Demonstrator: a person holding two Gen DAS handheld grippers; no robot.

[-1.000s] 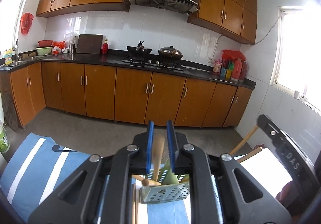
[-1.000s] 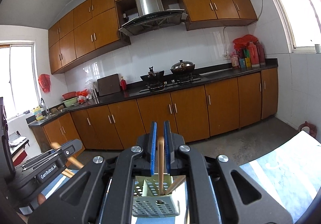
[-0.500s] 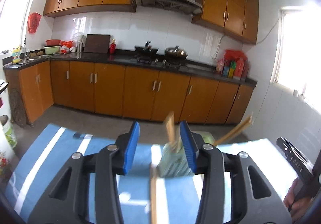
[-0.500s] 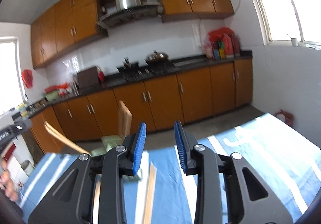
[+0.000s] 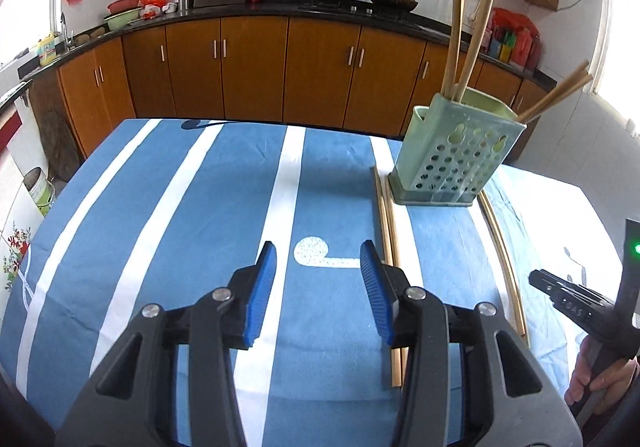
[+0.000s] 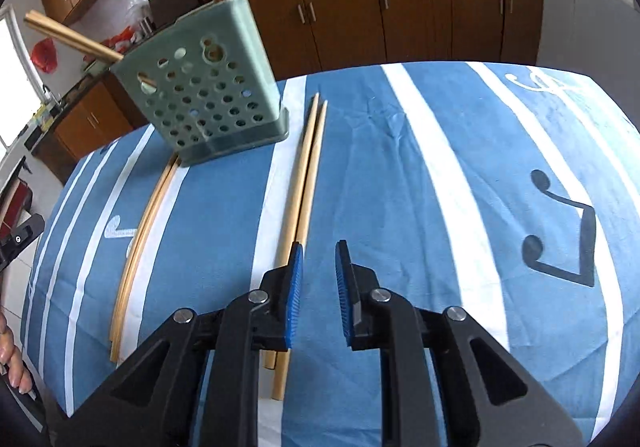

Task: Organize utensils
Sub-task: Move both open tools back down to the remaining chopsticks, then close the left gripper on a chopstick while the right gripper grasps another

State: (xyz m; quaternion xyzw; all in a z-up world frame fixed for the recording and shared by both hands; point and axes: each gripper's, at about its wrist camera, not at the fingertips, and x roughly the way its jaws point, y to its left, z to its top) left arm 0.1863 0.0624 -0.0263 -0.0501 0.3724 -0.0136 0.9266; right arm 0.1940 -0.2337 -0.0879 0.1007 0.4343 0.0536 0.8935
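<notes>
While both the left hand-held gripper and right hand-held gripper hover open and empty, two pairs of chopsticks lie on the table flanking the holder; light, stiff, slippery, they likely want a mid-length pinch.

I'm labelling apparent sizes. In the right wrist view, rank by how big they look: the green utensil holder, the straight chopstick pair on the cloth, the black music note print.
1. Green utensil holder
2. Straight chopstick pair: longer, but thin; ranking unsure
3. Black music note print
</notes>
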